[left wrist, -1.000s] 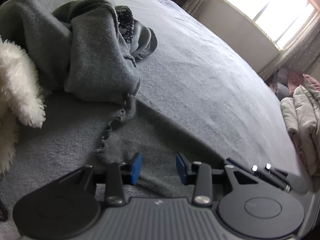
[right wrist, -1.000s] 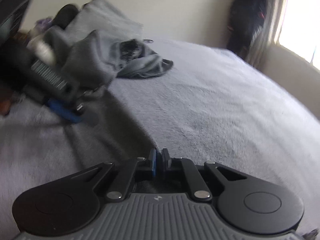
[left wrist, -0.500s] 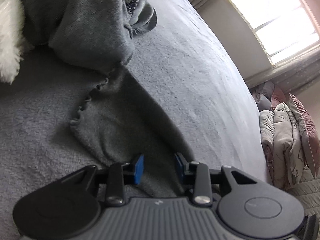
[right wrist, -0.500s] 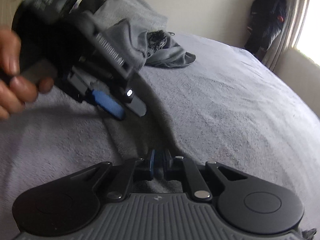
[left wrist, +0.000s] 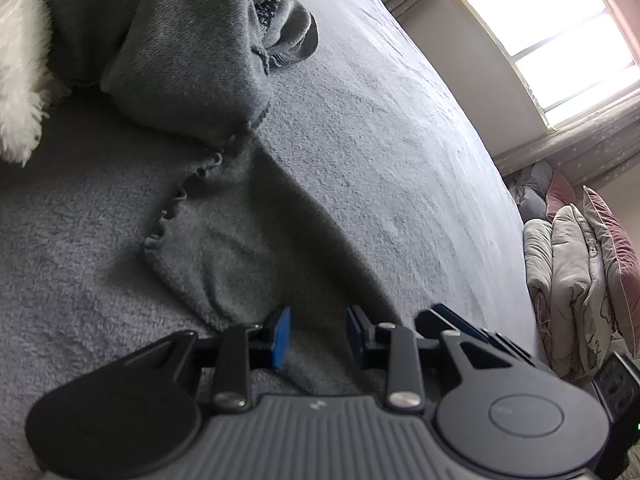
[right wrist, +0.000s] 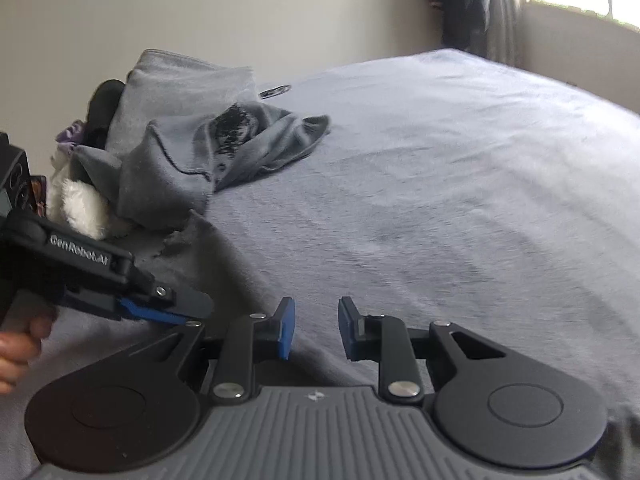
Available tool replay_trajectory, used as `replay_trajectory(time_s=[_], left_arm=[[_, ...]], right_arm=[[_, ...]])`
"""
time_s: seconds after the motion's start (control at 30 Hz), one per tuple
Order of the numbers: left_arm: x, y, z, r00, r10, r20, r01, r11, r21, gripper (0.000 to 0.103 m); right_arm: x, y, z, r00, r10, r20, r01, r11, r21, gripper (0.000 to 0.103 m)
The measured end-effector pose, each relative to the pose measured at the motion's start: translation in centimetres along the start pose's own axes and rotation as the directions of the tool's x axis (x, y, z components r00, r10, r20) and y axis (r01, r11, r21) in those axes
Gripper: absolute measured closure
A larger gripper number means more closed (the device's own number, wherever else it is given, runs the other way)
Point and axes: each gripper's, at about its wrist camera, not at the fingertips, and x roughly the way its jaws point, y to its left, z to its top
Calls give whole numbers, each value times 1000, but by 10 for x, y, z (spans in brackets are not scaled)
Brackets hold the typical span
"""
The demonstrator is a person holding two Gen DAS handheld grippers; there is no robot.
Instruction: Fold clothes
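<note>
Currently: grey fleece garment (left wrist: 224,240) lies flat on the bed (left wrist: 392,152), its frilled edge running up to a heap of grey clothes (left wrist: 188,52). Left claw (left wrist: 316,338) stands over it, blue pads apart with cloth between them, seemingly not pinched. Right claw (right wrist: 316,330) has just been opening; its pads are parted above the same dark fabric, nothing gripped. Hidden: the garment's near end, behind both claw bodies. White fluffy item (left wrist: 20,80) is cut off at the frame edge. Right view is motion-blurred. A hand (right wrist: 16,352) shows partly. Textures: napped fleece, looped bedcover.
</note>
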Motion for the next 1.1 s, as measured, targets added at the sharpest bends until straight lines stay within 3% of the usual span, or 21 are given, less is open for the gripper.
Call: replay_trajectory(time_s=[0.23,0.37,0.5,0.63,0.83,0.93,1.1], left_arm=[[12,-20,-7,1000,-4,1,4,1000,-25,71],[12,-18,-6,1000,-14,-3,14,999,-45,71],[9,-14,-7,1000,-17,-4,17,998,-54,71],[10,-17,-7,1000,-15,-3,15,999,-51,71],[6,-15,-7,1000,-9,-3,9,999,-48,71],[3,-17,-7,1000,0,-1,0,1000,-24,71],[-1,-20,-6,1000,7,11,-7,1000,-9,69]], right_arm=[[21,16,-2,995,89,-53,-89,996,-12,77],[23,30,-7,998,39,-41,-43,994,-100,81],[16,41,-12,1000,1,16,2,985,-175,98],[8,45,-8,995,-52,89,69,977,-203,98],[26,48,7,966,-208,155,240,945,-222,98],[34,40,14,968,-217,122,238,951,-199,98],[5,16,16,975,-208,80,220,954,-206,93]])
